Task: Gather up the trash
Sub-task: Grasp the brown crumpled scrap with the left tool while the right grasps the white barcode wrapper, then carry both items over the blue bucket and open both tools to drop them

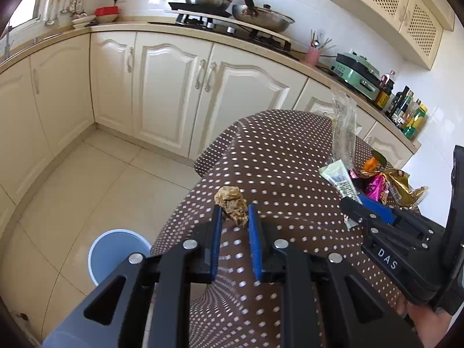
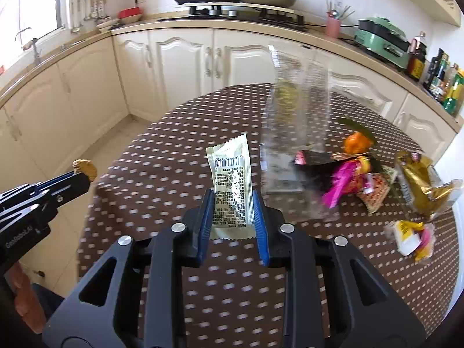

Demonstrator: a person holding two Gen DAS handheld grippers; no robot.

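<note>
My left gripper (image 1: 234, 213) is shut on a crumpled brown paper wad (image 1: 232, 204), held above the dotted table's left edge; the wad also shows in the right wrist view (image 2: 86, 169). My right gripper (image 2: 232, 200) is shut on a pale green snack wrapper (image 2: 232, 185) with a barcode, held upright above the table; the wrapper also shows in the left wrist view (image 1: 339, 178). A pile of wrappers (image 2: 362, 174) with gold, pink and orange pieces lies on the table at the right. A clear plastic bag (image 2: 293, 121) stands behind it.
A light blue bin (image 1: 116, 253) stands on the tiled floor below the table's left edge. The round table has a brown dotted cloth (image 2: 232, 275). Cream cabinets (image 1: 171, 87) and a counter with a stove, pots and bottles run behind.
</note>
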